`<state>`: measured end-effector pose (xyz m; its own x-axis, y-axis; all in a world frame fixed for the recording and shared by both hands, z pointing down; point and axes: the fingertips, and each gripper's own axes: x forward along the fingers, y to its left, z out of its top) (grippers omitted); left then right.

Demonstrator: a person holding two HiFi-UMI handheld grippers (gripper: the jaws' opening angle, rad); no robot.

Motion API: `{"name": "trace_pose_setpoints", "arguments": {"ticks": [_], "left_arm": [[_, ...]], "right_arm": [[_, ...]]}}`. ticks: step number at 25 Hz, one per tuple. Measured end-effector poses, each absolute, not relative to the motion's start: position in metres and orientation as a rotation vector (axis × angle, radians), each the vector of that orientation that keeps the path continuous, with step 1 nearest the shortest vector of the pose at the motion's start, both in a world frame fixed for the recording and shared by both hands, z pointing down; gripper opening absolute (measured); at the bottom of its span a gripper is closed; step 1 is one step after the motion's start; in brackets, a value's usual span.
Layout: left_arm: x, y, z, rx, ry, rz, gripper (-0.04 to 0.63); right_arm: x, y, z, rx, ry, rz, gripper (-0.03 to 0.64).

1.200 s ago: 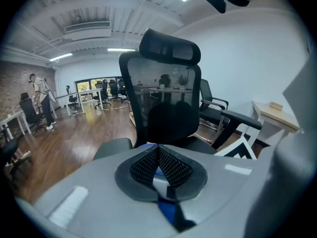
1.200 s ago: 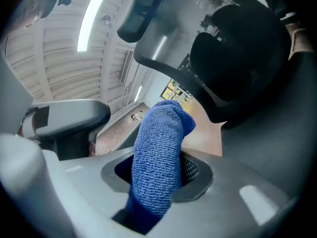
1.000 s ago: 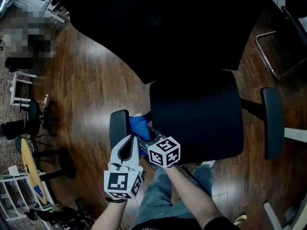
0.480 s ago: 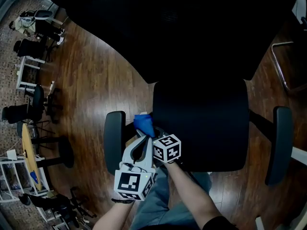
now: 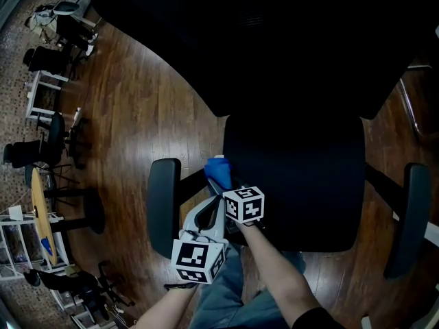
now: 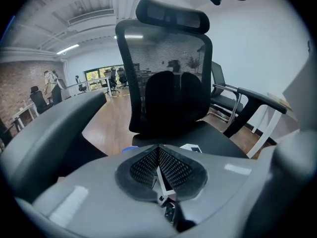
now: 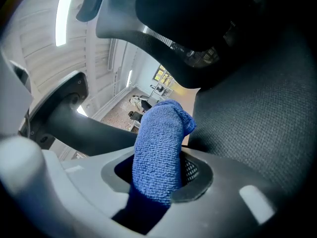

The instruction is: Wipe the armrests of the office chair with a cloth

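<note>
Head view, right gripper (image 5: pixel 228 181) clamping cloth (image 5: pixel 217 169), moved off armrest (image 5: pixel 164 205), left gripper (image 5: pixel 217 207) closed

The left claw (image 6: pixel 158 158) has its jaws pressed together, empty. The right claw (image 7: pixel 166 175), just ahead of it, clamps a blue terry cloth (image 7: pixel 161 138). The left forearm (image 5: pixel 161 314) and right forearm (image 5: pixel 274 276) lie close together.

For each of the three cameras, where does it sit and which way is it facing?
Head view: on the person's head, facing steeply down onto the seat, left armrest and right armrest; forearms, jeans, left gripper and right gripper show.
Left gripper view: on the left gripper, facing the backrest; its shut, empty jaws show.
Right gripper view: on the right gripper, facing along the seat's edge; jaws clamp the cloth.
Shared: head and right gripper views show the cloth.
</note>
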<state>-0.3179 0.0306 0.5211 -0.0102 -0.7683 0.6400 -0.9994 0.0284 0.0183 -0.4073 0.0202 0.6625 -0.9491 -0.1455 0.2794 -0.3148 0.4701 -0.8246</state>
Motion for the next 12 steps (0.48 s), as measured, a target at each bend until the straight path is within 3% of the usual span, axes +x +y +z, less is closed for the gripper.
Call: {"name": "trace_pose_setpoints", "arguments": {"ticks": [5, 12], "left_arm": [[-0.320, 0.033, 0.530, 1.783, -1.831, 0.604, -0.025], [-0.320, 0.044, 0.536, 1.749, -1.830, 0.571, -0.023]], "right_arm": [[-0.408, 0.005, 0.673, 0.399, -2.525, 1.339, 0.140], [-0.427, -0.013, 0.670, 0.193, -2.580, 0.574, 0.140]]}}
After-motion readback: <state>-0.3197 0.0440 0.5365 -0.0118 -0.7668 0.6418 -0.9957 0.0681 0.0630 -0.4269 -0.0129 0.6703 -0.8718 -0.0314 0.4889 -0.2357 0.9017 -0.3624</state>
